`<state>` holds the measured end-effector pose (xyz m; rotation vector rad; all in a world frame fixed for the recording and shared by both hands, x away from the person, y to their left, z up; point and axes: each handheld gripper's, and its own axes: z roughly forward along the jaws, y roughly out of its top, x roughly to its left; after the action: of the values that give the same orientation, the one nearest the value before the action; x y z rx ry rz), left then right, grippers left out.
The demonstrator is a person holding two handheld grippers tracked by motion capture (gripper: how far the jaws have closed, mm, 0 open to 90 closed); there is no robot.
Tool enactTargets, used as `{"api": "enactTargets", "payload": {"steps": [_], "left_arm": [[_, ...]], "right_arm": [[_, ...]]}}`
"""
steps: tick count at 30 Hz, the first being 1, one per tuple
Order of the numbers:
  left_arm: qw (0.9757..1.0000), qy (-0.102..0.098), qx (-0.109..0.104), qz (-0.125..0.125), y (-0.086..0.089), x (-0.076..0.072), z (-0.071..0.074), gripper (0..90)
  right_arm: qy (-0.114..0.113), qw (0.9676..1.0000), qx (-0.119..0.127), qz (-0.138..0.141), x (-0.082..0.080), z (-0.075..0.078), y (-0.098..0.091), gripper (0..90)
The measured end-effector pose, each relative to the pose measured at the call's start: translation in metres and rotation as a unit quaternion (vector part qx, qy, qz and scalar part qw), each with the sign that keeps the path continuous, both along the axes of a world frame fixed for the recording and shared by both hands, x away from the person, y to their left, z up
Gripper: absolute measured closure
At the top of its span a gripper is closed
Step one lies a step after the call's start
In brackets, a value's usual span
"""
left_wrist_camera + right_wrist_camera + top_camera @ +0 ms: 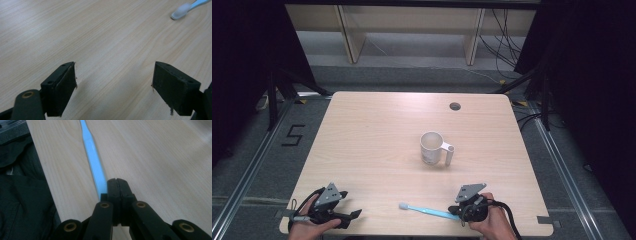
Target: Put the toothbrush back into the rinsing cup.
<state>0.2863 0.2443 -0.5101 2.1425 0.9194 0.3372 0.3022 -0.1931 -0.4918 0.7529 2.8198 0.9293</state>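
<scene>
**Toothbrush beside the pressed-together right gripper at the near edge, mug at mid-tabletop**

At the near left corner of the tabletop point(377, 130), the left gripper point(353, 215) is held in a hand point(307, 227) that comes in from the bottom of the high view. Its jaws are spread wide with nothing between them; in the left gripper view, bare light wood is seen in the gap, and the gripper point(113, 87) is pointed along the near edge toward the other hand.

Near the near right corner, the right gripper point(460, 216) is held by the other hand point(492, 225), with a black cable trailing from it. In the right gripper view, the jaws of that gripper point(117, 185) are seen pressed together, pad against pad. A light blue toothbrush point(94, 165) runs along their left side, its handle end touching or just beside the left jaw; whether any part of it is pinched cannot be told.

In the high view, the toothbrush point(427, 210) lies flat close to the near edge, between the two grippers, its white head pointing toward the left gripper. That white head point(180, 12) is also seen at the top right of the left gripper view.

Farther in, slightly right of the middle of the tabletop, a white mug point(432, 148) stands upright, its handle turned toward the right edge. Close to the far edge, a round cable hole point(455, 106) is set in the wood.
</scene>
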Motion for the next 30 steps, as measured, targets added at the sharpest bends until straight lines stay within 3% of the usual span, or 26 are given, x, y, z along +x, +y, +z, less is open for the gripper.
{"api": "enactTargets", "payload": {"steps": [3,8,9,10,14,15,16,18,19,25,30], "left_arm": [[1.0,0.0,0.006,-0.001,0.001,0.001,0.0,18.3],[1.0,0.0,-0.003,-0.002,0.0,0.0,-0.001,18.3],[1.0,0.0,0.002,-0.005,0.001,0.001,0.0,18.3],[1.0,-0.001,0.004,-0.001,0.001,0.001,0.0,18.3],[1.0,0.001,0.005,-0.002,0.0,0.002,-0.001,18.4],[0.9999,0.003,0.014,-0.005,0.001,0.003,0.0,18.3],[1.0,0.003,0.002,0.001,0.0,0.003,0.0,18.4],[1.0,0.004,0.002,0.001,0.0,0.004,0.0,18.3],[1.0,0.003,-0.002,0.001,-0.001,0.004,-0.001,18.3],[1.0,0.006,0.0,0.001,-0.001,0.006,-0.001,18.3],[1.0,0.006,-0.001,-0.001,-0.003,0.006,0.0,18.4]], "right_arm": [[-0.016,0.9997,0.014,-0.009,-0.001,0.004,-0.002,90.0],[-0.011,0.9998,0.011,-0.016,-0.003,0.01,-0.002,90.0],[-0.018,0.9997,0.012,-0.006,-0.002,0.011,-0.001,90.0],[-0.008,0.9998,0.009,-0.018,-0.004,0.013,0.001,89.2],[-0.019,0.9997,0.014,-0.006,-0.002,0.016,0.006,85.5],[-0.015,0.9998,0.014,-0.005,-0.002,0.016,0.008,85.0],[-0.021,0.9996,0.017,-0.002,-0.002,0.017,0.01,84.0],[-0.017,0.9997,0.019,0.0,-0.002,0.017,0.012,82.8],[-0.024,0.9995,0.014,0.017,0.001,0.018,0.018,80.0],[-0.01,0.9998,0.003,0.019,0.003,0.019,0.028,74.0],[-0.02,0.9994,0.001,0.029,0.004,0.02,0.039,69.5]]}}
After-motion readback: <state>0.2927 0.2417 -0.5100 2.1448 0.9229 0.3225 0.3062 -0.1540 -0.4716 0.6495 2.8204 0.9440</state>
